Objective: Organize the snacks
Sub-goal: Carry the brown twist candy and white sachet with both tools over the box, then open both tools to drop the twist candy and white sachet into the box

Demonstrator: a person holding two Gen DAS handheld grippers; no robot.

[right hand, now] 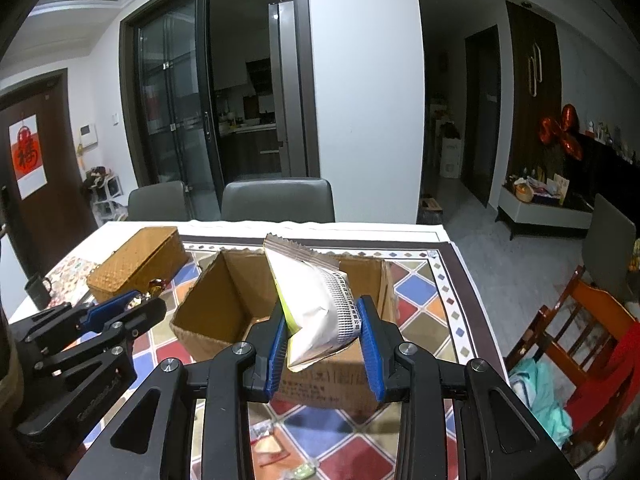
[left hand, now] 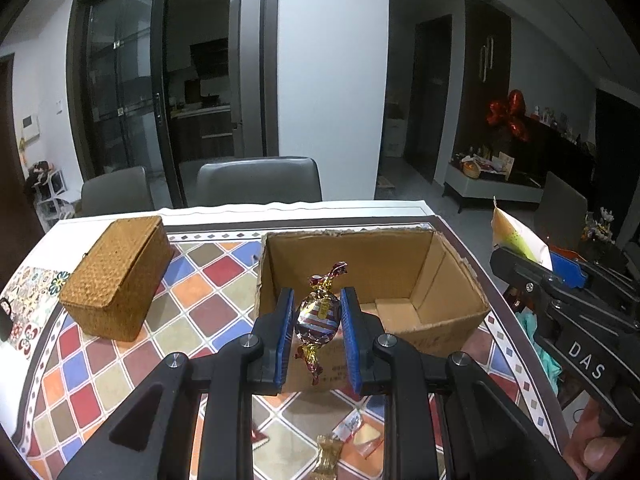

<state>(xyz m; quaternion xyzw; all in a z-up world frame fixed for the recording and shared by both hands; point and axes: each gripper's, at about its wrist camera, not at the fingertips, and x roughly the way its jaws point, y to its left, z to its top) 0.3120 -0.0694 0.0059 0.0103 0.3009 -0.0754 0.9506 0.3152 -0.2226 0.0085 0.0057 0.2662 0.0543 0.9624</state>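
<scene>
1. Left gripper (left hand: 318,316) clamped on maroon-and-gold foil-wrapped candy (left hand: 318,314), above open brown cardboard box (left hand: 460,280).
2. Right gripper (right hand: 322,328), marked "DAS", pinching silver-white foil snack packet (right hand: 316,300) over the same box.

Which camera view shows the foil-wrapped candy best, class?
The left wrist view: the foil-wrapped candy sits centred between the left gripper pads, both twisted ends visible. The right wrist view shows only a glimpse of its wrapper, mostly hidden by that gripper.

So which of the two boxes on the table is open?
The cardboard box, open at the top; the woven box beside it has its lid shut.
</scene>
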